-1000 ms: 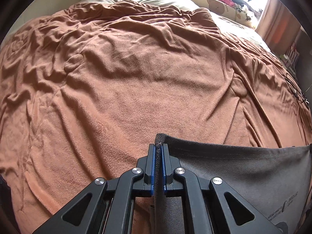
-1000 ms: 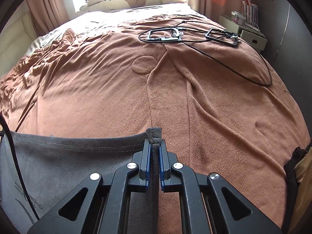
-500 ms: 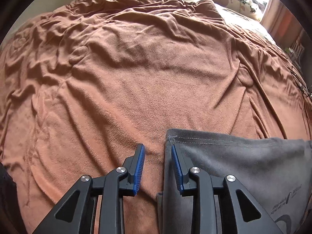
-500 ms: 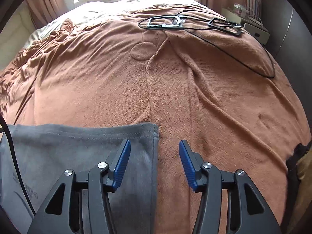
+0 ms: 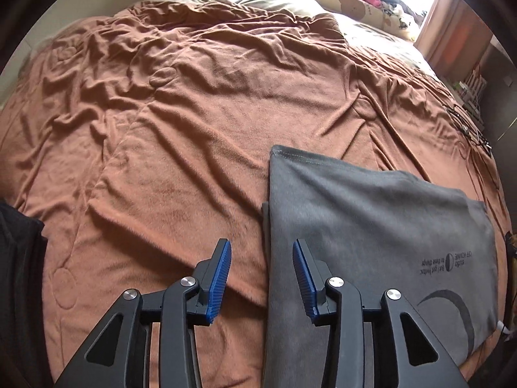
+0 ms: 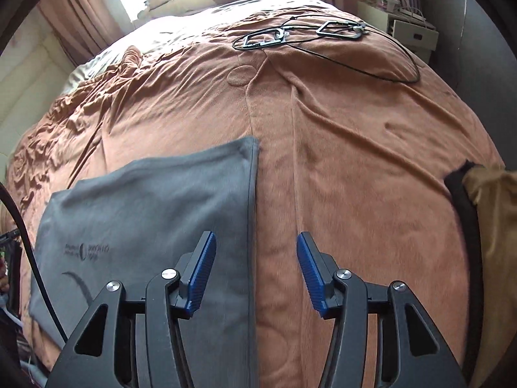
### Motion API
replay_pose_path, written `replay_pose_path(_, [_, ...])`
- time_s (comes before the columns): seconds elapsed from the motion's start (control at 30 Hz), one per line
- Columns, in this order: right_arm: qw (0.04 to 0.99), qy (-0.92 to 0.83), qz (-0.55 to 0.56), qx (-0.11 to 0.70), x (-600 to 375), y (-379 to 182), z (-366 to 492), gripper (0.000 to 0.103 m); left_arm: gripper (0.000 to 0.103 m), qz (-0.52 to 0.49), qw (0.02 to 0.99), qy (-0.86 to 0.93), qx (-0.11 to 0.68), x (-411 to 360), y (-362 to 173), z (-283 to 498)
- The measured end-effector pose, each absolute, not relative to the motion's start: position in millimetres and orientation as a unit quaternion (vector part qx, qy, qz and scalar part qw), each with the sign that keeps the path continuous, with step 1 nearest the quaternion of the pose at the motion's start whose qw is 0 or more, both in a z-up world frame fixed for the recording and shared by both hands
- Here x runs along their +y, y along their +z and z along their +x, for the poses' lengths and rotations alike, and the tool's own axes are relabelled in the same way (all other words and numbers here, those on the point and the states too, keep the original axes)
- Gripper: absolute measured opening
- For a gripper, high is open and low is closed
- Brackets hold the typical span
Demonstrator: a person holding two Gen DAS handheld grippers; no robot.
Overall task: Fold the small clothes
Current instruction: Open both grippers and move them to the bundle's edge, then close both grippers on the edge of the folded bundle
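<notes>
Grey garment (image 5: pixel 371 232) lying flat on brown blanket (image 5: pixel 200 123), folded over itself: stitched hem on top, a lower layer peeking out along the left edge. Printed logo showing near the garment's right end in the left wrist view.

Left gripper (image 5: pixel 261 274) above the garment's left edge, jaws opening, nothing pinched; edge visible in the gap below, pads clear of cloth. Right gripper (image 6: pixel 257 273) above the garment's right edge (image 6: pixel 253 213), jaws spread, likewise empty.

Step in hand, by judgement: a fold just laid down and let go, both tools clear of the cloth. Next likely a second fold across the garment's length: needs a fresh pinch through both layers at one end, kept even so the layers do not slide apart.

Beyond the garment: black cables (image 6: pixel 323 45) at the blanket's far side, tan fabric item (image 6: pixel 491 226) off to the garment's right.
</notes>
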State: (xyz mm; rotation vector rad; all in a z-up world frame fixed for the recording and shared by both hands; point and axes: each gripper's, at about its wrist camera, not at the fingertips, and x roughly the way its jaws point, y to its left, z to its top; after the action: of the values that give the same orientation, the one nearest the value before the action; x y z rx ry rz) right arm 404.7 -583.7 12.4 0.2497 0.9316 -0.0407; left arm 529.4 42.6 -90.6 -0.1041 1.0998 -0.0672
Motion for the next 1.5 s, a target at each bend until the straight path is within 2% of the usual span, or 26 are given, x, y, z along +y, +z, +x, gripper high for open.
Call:
replay_pose_path(0.03, [0.886, -0.019, 0.125, 0.446, -585.6, 14.2, 396.3, 0.051, 0.042, -0.05, 0.851, -0.033, 0.522, 42.4, -89.8, 522.2])
replay_pose_path(0.07, [0.888, -0.021, 0.13, 0.441, -587.8, 15.8, 387.1, 0.058, 0.042, -0.052, 0.85, -0.035, 0.522, 42.2, -89.3, 514.2])
replay_pose_path(0.1, [0.889, -0.021, 0.138, 0.435, -589.7, 17.1, 378.1, 0.07, 0.043, -0.055, 0.85, -0.036, 0.523, 42.2, -89.1, 506.9])
replay_pose_path(0.13, [0.89, -0.02, 0.146, 0.432, -590.7, 17.8, 369.3, 0.074, 0.046, -0.057, 0.85, -0.035, 0.523, 41.9, -88.9, 498.7])
replay_pose_path(0.17, [0.89, -0.018, 0.155, 0.428, -592.3, 18.2, 361.2, 0.076, 0.054, -0.059, 0.851, -0.034, 0.521, 41.6, -88.6, 490.8])
replay_pose_path(0.27, [0.892, -0.016, 0.168, 0.42, -592.1, 19.0, 336.1, 0.079, 0.067, -0.067, 0.854, -0.038, 0.515, 40.1, -88.8, 467.7])
replay_pose_path(0.57, [0.882, -0.001, 0.228, 0.413, -596.4, -0.6, 275.5, 0.088, 0.089, -0.119, 0.848, -0.023, 0.517, 46.6, -105.3, 405.9])
replay_pose_path(0.77, [0.871, 0.004, 0.273, 0.409, -602.0, -20.8, 250.2, 0.103, 0.089, -0.184, 0.837, -0.027, 0.515, 54.7, -119.4, 376.1])
replay_pose_path(1.07, [0.858, -0.012, 0.316, 0.405, -602.6, -41.7, 221.1, 0.103, 0.087, -0.261, 0.819, -0.036, 0.509, 63.1, -137.3, 340.6])
replay_pose_path(1.1, [0.86, -0.017, 0.315, 0.401, -603.2, -42.3, 217.1, 0.103, 0.085, -0.27, 0.817, -0.039, 0.508, 63.6, -138.4, 337.5])
replay_pose_path(1.23, [0.858, -0.005, 0.341, 0.385, -599.0, -45.9, 202.1, 0.103, 0.068, -0.301, 0.806, -0.057, 0.506, 62.4, -140.7, 328.4])
replay_pose_path(1.33, [0.848, 0.006, 0.369, 0.38, -600.2, -54.4, 194.6, 0.095, 0.064, -0.324, 0.799, -0.069, 0.502, 60.8, -143.0, 322.9])
replay_pose_path(1.4, [0.84, 0.013, 0.389, 0.379, -603.1, -60.7, 193.2, 0.084, 0.063, -0.346, 0.788, -0.075, 0.503, 60.6, -147.2, 320.8])
replay_pose_path(1.5, [0.83, 0.024, 0.413, 0.374, -606.9, -70.2, 191.9, 0.074, 0.057, -0.366, 0.775, -0.087, 0.507, 57.7, -153.5, 321.1])
